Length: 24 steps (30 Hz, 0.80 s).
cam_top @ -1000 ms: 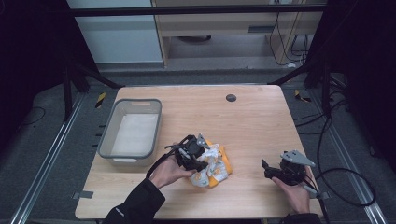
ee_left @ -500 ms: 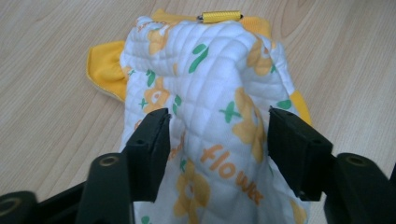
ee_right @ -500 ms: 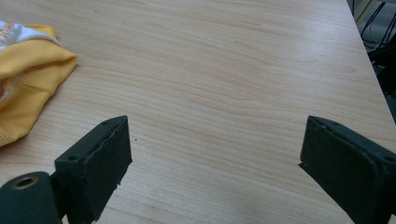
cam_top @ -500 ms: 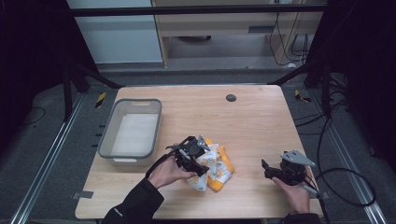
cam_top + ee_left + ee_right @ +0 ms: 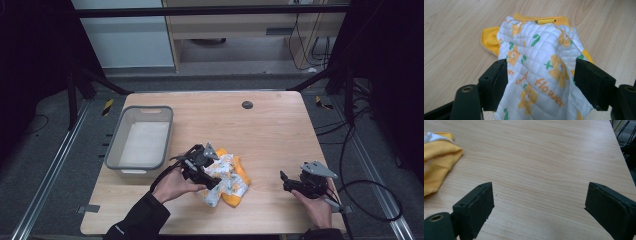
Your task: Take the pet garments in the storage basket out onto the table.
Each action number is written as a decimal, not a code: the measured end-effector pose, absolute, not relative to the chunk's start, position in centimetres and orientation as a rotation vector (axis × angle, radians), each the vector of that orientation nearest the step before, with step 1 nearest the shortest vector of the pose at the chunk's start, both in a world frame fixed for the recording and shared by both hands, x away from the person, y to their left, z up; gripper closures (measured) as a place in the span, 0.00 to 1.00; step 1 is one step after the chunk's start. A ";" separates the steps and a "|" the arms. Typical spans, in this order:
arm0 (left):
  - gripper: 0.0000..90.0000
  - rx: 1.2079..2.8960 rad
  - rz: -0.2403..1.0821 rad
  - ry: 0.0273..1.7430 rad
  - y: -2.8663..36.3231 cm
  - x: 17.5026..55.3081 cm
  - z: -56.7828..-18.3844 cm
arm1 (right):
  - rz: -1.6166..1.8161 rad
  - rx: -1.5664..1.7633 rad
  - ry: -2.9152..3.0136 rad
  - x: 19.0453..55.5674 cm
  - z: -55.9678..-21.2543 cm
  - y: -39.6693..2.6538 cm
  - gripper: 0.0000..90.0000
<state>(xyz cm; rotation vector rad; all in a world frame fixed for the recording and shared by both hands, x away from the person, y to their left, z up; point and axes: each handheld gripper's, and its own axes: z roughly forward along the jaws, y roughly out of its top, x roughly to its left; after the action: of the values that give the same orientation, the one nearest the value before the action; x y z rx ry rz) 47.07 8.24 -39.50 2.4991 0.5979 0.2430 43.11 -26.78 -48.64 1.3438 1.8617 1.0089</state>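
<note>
The quilted cloth (image 5: 227, 182), white with orange flowers and a yellow backing, lies bunched near the front edge of the desk (image 5: 260, 130), a little left of the middle. The left gripper (image 5: 541, 75) sits over its left part; its jaws have just been opening and now stand wide, with a fold of the cloth rising loosely between them, brushing the pads rather than being pinched. The right gripper (image 5: 537, 202) rests near the front right corner, well apart from the cloth, jaws spread wide over bare wood with nothing between them.

The back half of the desk and the stretch between the cloth and the right gripper are open wood. A small dark round disc (image 5: 247, 104) sits near the back edge. The desk is light wood grain; around it are dark floor and black frame struts (image 5: 90, 80).

A grey plastic bin (image 5: 116, 145) stands along the left edge, with a pale lining at its bottom.
</note>
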 end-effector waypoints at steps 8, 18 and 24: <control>0.30 2.430 0.265 0.603 9.3 46.5 -38.6 | 1.008 1.347 1.862 43.1 -48.7 -26.8 0.09; 0.30 2.348 0.311 0.636 10.4 45.7 -38.0 | 1.007 1.342 1.861 43.1 -48.7 -26.8 0.09; 0.30 2.270 0.348 0.685 11.2 45.5 -37.9 | 1.008 1.342 1.857 43.1 -48.7 -26.8 0.09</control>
<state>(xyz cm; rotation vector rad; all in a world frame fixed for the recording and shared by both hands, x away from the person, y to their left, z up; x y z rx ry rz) 45.52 11.21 -37.91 2.2701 0.6853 0.3477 43.09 -26.84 -48.68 1.3421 1.8575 1.0083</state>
